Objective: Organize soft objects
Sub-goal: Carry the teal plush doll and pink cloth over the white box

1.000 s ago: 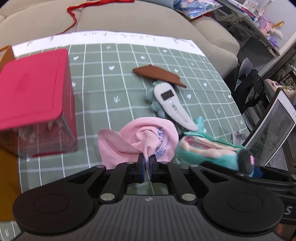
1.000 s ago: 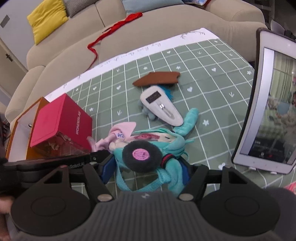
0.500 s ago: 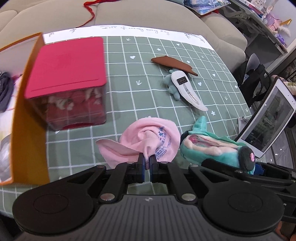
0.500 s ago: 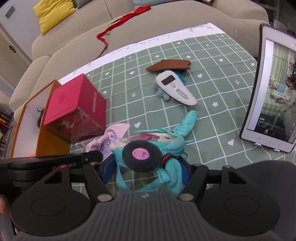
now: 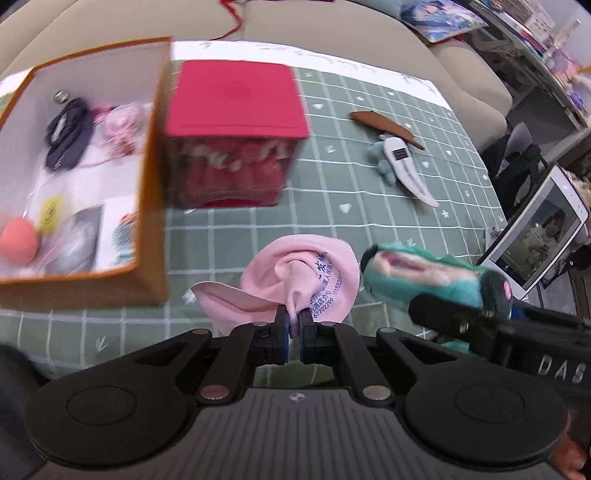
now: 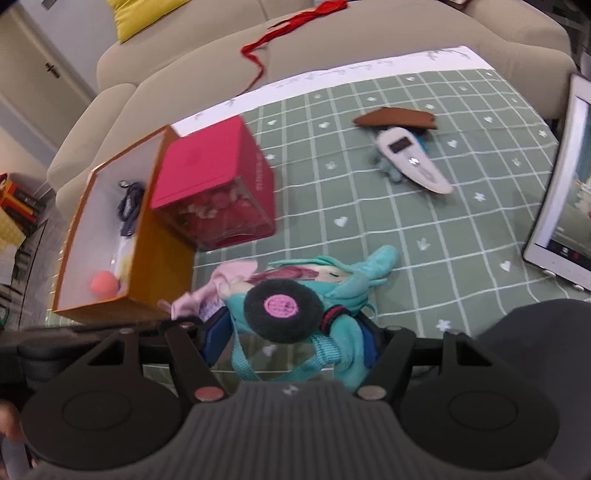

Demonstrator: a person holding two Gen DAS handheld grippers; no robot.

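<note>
left gripper (image 5: pixel 291 328) is pinching pink cloth (image 5: pixel 306 280), right gripper (image 6: pixel 291 334) is clamping teal plush (image 6: pixel 314 291), both aloft beside orange box (image 5: pixel 151 206); nothing dropped in yet, grey plush (image 5: pixel 386 162) waiting on table.

Looking like a home living room: a beige sofa (image 6: pixel 369 48) curving along the far edge of a table under a green checked tablecloth (image 6: pixel 369 221), with a yellow cushion (image 6: pixel 140 14) and a red ribbon (image 6: pixel 288 26) lying on it. Showing household clutter too, a tablet (image 5: pixel 535 236) leaning at the table's right edge, an orange box (image 5: pixel 151 184) of small oddments at the left edge, and shelves of trinkets (image 5: pixel 546 33) standing behind the sofa.
</note>
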